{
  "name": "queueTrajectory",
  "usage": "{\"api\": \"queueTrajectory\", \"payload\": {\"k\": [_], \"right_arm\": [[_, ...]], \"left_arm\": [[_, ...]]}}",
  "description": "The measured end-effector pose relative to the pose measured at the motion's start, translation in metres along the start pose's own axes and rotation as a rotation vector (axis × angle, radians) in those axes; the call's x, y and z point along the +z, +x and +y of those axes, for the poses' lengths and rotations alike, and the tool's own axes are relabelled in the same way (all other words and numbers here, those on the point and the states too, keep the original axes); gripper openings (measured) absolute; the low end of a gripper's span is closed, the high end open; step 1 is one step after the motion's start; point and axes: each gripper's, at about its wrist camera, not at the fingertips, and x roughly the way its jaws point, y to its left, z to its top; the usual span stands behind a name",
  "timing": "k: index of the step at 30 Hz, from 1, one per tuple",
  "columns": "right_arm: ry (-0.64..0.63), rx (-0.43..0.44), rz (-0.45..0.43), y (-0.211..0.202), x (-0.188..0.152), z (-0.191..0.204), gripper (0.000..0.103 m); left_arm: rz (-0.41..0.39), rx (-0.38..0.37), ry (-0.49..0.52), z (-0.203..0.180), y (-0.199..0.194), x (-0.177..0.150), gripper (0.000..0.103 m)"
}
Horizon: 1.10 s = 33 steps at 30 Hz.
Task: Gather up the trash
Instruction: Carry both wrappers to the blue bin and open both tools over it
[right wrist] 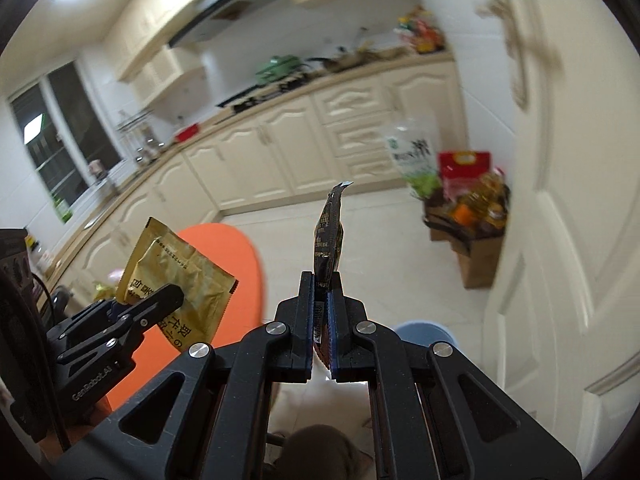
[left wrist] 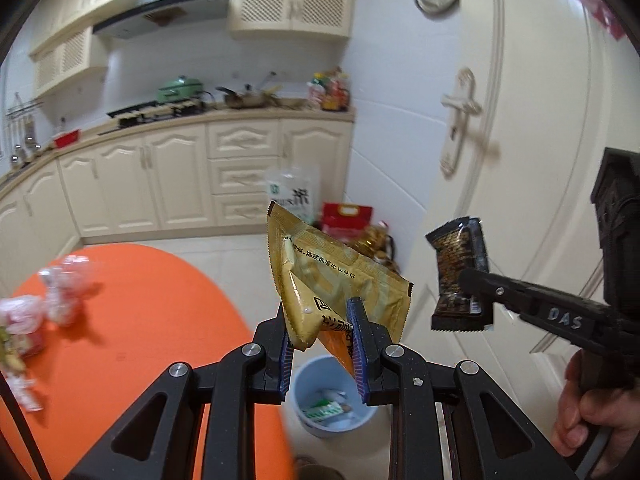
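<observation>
While clamping the gold wrapper point(left wrist: 320, 280) in the left claw point(left wrist: 322, 344) off the orange tabletop point(left wrist: 140, 320), carrying it over the blue bin point(left wrist: 308, 396) on the floor below; centring before letting go. Pinching the dark wrapper point(left wrist: 460, 272) tight in the right claw point(left wrist: 476, 280), just beside; bringing it over the rim too.

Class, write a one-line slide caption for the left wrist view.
Left gripper holds a crinkled gold foil wrapper above a pale blue plastic bin; right gripper holds a dark snack wrapper.
</observation>
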Motion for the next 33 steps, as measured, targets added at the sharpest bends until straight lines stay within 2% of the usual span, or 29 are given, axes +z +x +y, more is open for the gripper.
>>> {"api": "queueTrajectory", "payload": {"k": [7, 16, 21, 27, 30, 32, 33], "right_arm": [[0.088, -0.048, 0.103, 0.052, -0.011, -0.068, 0.006], [0.19, -0.05, 0.249, 0.142, -0.031, -0.137, 0.006], [0.229, -0.048, 0.314, 0.183, -0.042, -0.164, 0.006], [0.26, -0.047, 0.382, 0.225, -0.056, -0.186, 0.007], [0.269, -0.061, 0.397, 0.24, -0.061, -0.193, 0.011], [0.279, -0.08, 0.403, 0.246, -0.063, -0.197, 0.021], [0.285, -0.088, 0.4, 0.247, -0.063, -0.199, 0.033]], "left_arm": [[0.113, -0.035, 0.019, -0.009, 0.096, 0.015, 0.021], [0.279, 0.0, 0.044, -0.039, 0.232, 0.015, 0.021], [0.379, 0.001, -0.008, -0.047, 0.32, 0.025, 0.021], [0.474, 0.032, -0.066, -0.036, 0.396, 0.03, 0.022], [0.523, 0.052, -0.08, -0.03, 0.424, 0.03, 0.023], [0.543, 0.062, -0.09, -0.03, 0.44, 0.032, 0.032], [0.55, 0.065, -0.092, -0.028, 0.443, 0.031, 0.045]]}}
